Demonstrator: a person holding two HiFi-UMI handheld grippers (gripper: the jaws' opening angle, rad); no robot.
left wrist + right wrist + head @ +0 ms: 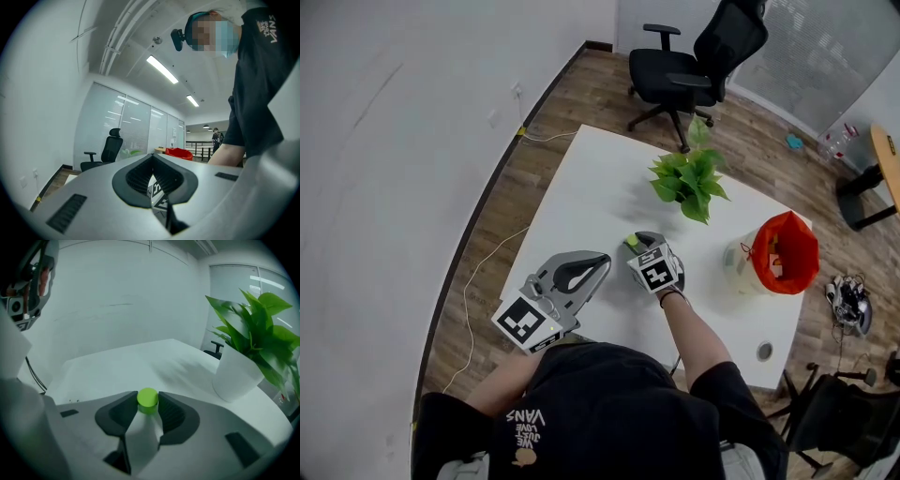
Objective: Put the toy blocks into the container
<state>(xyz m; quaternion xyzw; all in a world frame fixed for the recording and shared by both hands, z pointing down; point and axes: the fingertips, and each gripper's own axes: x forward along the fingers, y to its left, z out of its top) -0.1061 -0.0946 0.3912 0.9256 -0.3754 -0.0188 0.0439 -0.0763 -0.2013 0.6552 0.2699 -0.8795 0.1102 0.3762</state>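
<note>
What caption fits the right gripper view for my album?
A green round block sits between the tips of the right tool on the white table, near a potted plant.

From above, the marker cube on my right hand-held gripper covers its jaws; only a sliver of the green block shows at its tip. What lies in the red-lined container, off to its right, is too small to tell. My torso hides the near edge of the bench. In its own view, my left hand-held gripper blocks the bench below it.
</note>
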